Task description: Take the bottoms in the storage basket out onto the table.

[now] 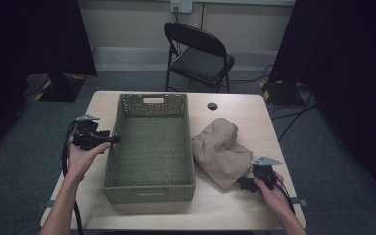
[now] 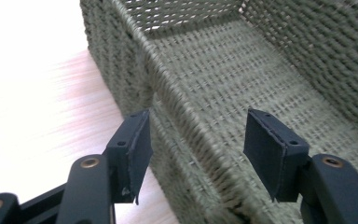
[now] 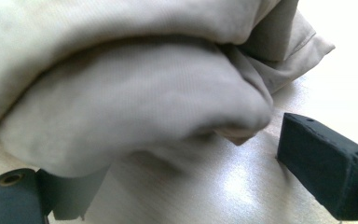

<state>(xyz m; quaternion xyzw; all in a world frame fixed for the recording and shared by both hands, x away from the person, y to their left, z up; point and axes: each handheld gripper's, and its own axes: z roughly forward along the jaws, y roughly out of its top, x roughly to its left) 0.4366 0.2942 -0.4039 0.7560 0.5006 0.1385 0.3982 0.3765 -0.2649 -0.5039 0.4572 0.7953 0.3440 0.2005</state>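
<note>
While the crumpled beige cloth [image 1: 222,152] lies on the bench [image 1: 235,208] just right of the green woven basket [image 1: 149,188], we hold our right tool [image 1: 246,184] at its near right corner. In the right gripper view the jaws stand apart, one tucked under a fold of the cloth [image 3: 135,93] and the other clear of it on the bare wood. Our left tool [image 1: 111,139] sits at the basket's left wall. In the left gripper view its jaws are apart and straddle that wall's rim [image 2: 177,121], one outside over the bench, one over the inside of the basket.
</note>
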